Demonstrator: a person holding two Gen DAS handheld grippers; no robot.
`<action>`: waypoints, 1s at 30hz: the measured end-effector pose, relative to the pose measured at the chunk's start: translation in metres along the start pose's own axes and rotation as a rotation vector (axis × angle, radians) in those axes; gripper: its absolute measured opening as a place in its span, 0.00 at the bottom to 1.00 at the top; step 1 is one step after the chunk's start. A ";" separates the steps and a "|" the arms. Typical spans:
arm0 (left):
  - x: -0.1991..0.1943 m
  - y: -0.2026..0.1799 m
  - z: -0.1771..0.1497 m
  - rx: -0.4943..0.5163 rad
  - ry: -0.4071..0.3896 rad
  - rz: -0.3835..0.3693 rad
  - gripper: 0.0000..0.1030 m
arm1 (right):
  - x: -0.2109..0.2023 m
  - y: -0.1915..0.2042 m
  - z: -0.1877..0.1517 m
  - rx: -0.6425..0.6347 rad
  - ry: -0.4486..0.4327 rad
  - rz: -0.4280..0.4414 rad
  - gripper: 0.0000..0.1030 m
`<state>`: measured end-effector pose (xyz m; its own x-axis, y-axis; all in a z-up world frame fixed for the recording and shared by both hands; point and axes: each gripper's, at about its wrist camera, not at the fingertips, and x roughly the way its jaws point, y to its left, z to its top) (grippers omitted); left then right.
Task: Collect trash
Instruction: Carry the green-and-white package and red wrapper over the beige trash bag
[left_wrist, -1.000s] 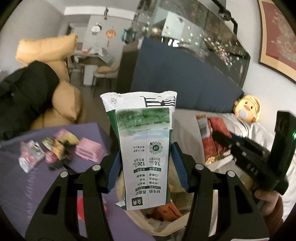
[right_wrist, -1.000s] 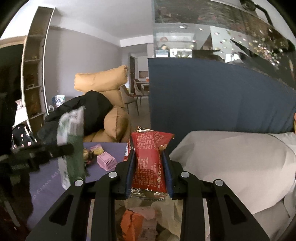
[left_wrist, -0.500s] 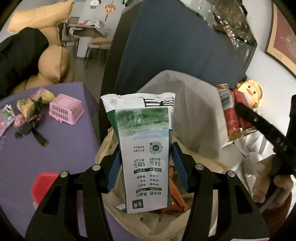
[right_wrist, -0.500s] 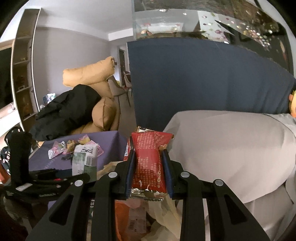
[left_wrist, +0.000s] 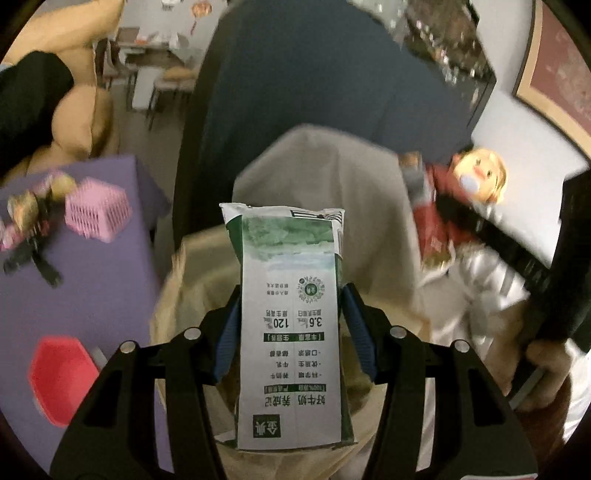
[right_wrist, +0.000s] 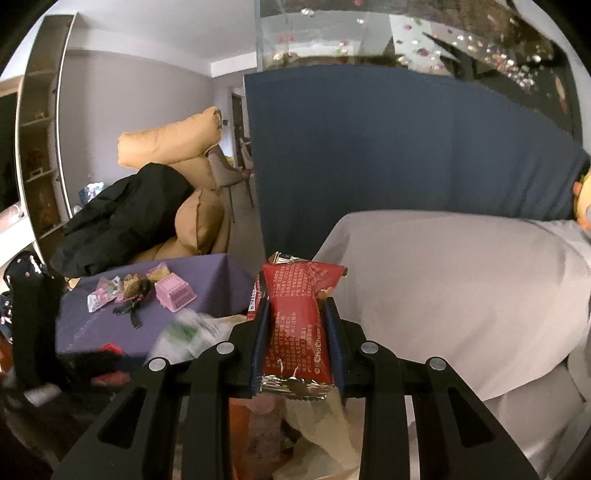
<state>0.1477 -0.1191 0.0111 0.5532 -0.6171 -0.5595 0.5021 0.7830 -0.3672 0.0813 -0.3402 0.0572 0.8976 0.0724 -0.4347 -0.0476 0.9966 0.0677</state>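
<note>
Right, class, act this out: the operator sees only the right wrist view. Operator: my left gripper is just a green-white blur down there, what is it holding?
Observer: The left gripper has its jaws shut on a green and white milk carton, with the print upside down.
Operator: Is it over the bag?
Observer: Yes, the open mouth of the beige bag lies right beneath the carton.
Operator: Anything on the table near the bag?
Observer: A red six-sided thing lies on the purple table, left of the bag.
</note>
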 end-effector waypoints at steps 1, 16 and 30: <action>-0.003 -0.002 0.005 -0.007 -0.017 -0.005 0.49 | -0.001 -0.001 0.002 0.003 -0.005 -0.005 0.27; 0.050 -0.013 -0.001 -0.024 0.047 -0.008 0.49 | -0.009 -0.028 -0.003 0.058 -0.029 -0.049 0.27; -0.007 0.028 -0.010 -0.035 0.083 0.079 0.56 | 0.038 0.029 -0.026 0.041 0.154 0.150 0.27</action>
<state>0.1512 -0.0922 -0.0024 0.5328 -0.5458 -0.6467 0.4343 0.8323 -0.3446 0.1022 -0.3076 0.0192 0.8042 0.2283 -0.5487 -0.1548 0.9719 0.1774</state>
